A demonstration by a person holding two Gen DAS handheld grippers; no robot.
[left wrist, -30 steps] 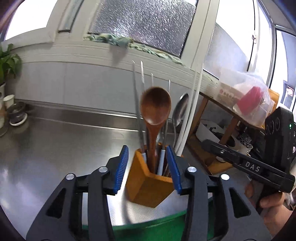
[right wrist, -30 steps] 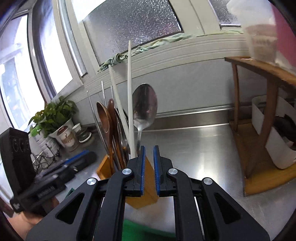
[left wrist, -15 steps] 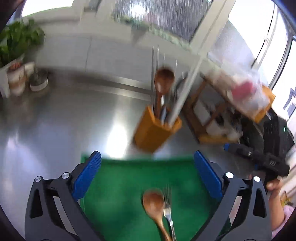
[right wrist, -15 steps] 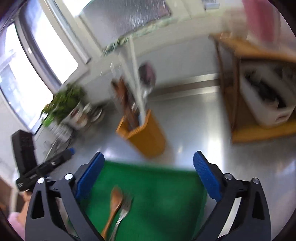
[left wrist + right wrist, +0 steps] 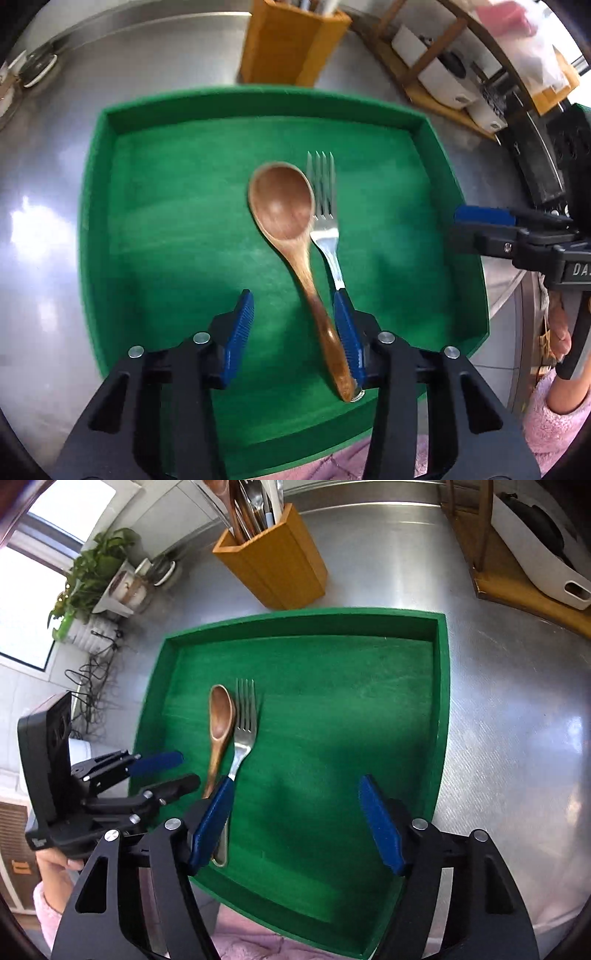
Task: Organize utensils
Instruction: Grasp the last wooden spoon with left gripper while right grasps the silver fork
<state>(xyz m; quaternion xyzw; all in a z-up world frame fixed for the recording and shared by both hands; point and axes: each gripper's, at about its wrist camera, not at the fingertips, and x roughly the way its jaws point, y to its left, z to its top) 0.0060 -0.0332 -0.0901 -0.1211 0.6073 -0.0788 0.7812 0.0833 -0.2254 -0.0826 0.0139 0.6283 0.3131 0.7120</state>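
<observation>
A brown wooden spoon (image 5: 291, 236) and a shiny metal fork (image 5: 325, 214) lie side by side, touching, in a flat green tray (image 5: 92, 206). The tray sits on a shiny steel counter (image 5: 40, 229). Behind the tray stands an orange wooden holder (image 5: 273, 565) full of other spoons and sticks.

The left gripper (image 5: 295, 332) points down over the spoon's handle. Its blue jaws are closing, and the handle lies near the right jaw, not pinched. The right gripper (image 5: 295, 823) hangs over the tray with its jaws closing too, still wide, with only green tray between them. The fork's handle is just beside its left jaw.
</observation>
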